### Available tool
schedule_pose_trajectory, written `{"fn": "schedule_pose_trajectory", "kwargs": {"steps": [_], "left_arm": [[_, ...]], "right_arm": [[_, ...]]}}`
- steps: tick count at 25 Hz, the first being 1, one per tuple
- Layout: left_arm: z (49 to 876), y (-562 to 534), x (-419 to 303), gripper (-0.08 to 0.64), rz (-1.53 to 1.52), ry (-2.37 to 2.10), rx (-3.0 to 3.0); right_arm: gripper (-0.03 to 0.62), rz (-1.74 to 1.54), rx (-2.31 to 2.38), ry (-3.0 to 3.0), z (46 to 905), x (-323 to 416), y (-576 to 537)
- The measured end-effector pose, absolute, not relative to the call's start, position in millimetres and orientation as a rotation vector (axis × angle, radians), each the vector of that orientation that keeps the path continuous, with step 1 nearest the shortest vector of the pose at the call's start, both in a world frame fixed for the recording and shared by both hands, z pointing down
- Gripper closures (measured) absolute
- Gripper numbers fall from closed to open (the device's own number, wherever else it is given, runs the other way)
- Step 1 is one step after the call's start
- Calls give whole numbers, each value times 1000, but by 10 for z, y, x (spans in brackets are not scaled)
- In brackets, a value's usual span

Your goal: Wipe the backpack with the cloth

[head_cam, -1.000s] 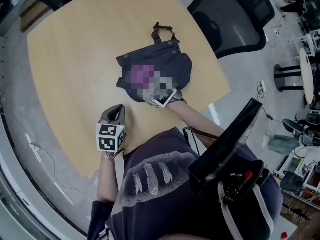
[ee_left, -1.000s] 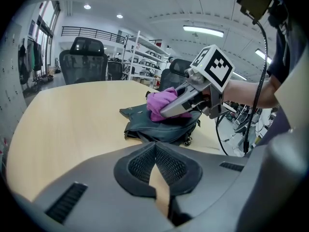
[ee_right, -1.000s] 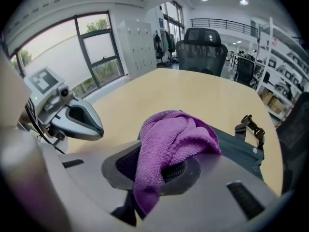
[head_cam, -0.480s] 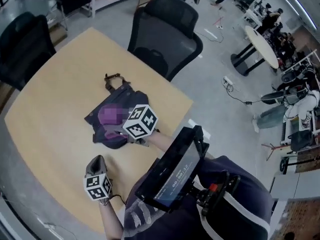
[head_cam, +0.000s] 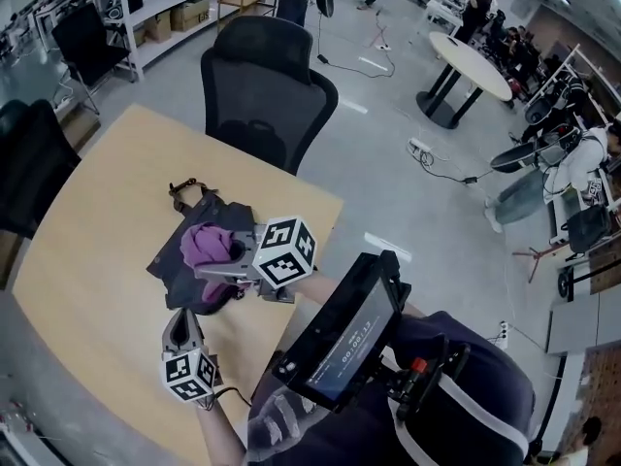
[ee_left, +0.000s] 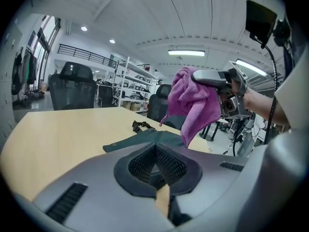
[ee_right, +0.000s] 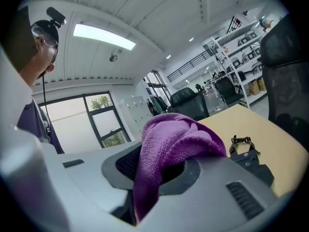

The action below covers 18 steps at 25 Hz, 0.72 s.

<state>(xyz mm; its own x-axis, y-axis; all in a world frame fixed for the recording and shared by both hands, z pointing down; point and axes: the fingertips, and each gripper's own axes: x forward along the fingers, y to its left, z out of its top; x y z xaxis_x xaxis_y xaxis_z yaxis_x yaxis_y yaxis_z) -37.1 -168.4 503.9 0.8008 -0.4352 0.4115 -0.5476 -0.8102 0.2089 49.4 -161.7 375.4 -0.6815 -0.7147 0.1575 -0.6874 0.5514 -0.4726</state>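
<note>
A dark navy backpack (head_cam: pixel 175 260) lies flat on the wooden table (head_cam: pixel 87 289), its strap buckle (ee_right: pixel 241 142) at the far end. My right gripper (head_cam: pixel 218 267) is shut on a purple cloth (head_cam: pixel 204 242) and holds it in the air above the backpack. From the left gripper view the cloth (ee_left: pixel 193 103) hangs down from the right gripper (ee_left: pixel 219 86), clear of the backpack (ee_left: pixel 145 139). In the right gripper view the cloth (ee_right: pixel 169 139) bulges out of the jaws. My left gripper (head_cam: pixel 181 326) hovers near the table's front edge, short of the backpack, shut on nothing.
A black office chair (head_cam: pixel 262 76) stands at the table's far edge and another (head_cam: pixel 29 173) at its left. A screen (head_cam: pixel 344 333) hangs on the person's chest. Beyond are a round white table (head_cam: pixel 471 66) and shelves (head_cam: pixel 165 8).
The right gripper has risen off the backpack, taking the purple cloth up with it. The head camera has swung, so the table sits lower left. The left gripper has stayed near the front edge.
</note>
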Motion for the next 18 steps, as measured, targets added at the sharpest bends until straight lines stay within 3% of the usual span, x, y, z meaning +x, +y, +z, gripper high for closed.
{"fn": "schedule_pose_trajectory", "kwargs": {"steps": [18], "left_arm": [[4367,-60,589,554,537,-991,2674]], "right_arm": [[523,-772,-908,2748,3460,1579,-89]]}}
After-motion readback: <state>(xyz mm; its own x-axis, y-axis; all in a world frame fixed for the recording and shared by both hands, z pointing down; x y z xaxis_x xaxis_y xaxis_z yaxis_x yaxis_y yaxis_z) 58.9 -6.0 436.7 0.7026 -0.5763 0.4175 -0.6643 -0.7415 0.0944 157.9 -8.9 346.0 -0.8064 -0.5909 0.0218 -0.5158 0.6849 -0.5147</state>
